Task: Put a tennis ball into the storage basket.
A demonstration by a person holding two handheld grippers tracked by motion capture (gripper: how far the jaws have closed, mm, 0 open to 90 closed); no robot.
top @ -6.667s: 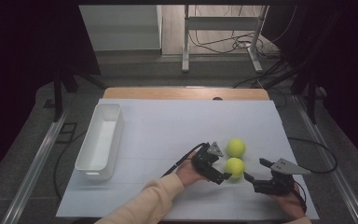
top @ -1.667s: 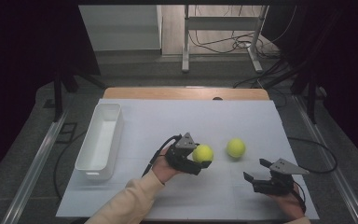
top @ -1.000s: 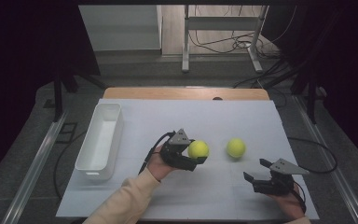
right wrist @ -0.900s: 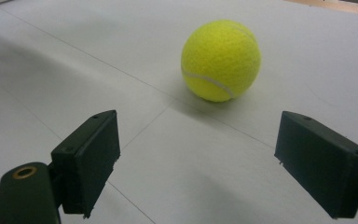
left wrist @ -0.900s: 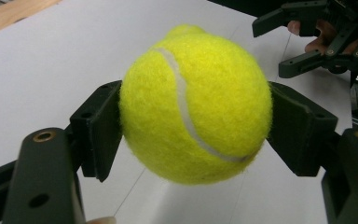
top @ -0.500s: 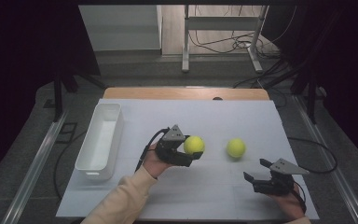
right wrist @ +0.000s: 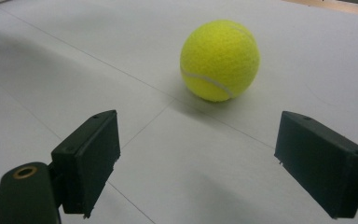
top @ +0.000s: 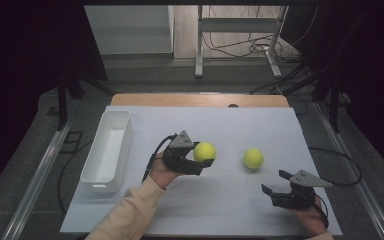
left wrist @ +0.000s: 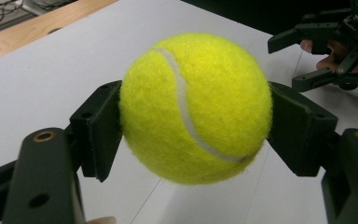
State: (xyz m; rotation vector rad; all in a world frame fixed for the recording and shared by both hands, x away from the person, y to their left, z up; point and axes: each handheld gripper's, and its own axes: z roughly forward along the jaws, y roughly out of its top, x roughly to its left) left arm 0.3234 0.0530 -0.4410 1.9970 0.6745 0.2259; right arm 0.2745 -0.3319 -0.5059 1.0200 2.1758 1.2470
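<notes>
A: On the white tabletop (top: 220, 200), mid-left, my left gripper (top: 200, 161) has the jaws clamped on a tennis ball (top: 204, 151), carried clear of the surface. In the left gripper view the ball (left wrist: 193, 107) sits squarely between both pads, pinched across its widest part.

B: Second ball?

A: Second tennis ball (top: 253, 158) lies loose on the tabletop, right of centre, apart from everything. My right gripper (top: 285, 188) rests near the front right with the jaws spread wide, nothing between them, touching nothing. The right gripper view has that ball (right wrist: 220, 59) ahead of the jaws, a bit beyond reach.

B: Handling notes?

A: Light, felt-covered, springy, I'd judge. The felt gives good friction, so slipping is unlikely, but it's round and would roll at a nudge. Best hold is across the middle, pads on opposite sides, as the left one has it. Not fragile, a firm squeeze is fine.

B: Destination?

A: My guess is the white bin (top: 109, 152) at the left edge; it looks bare inside.
</notes>
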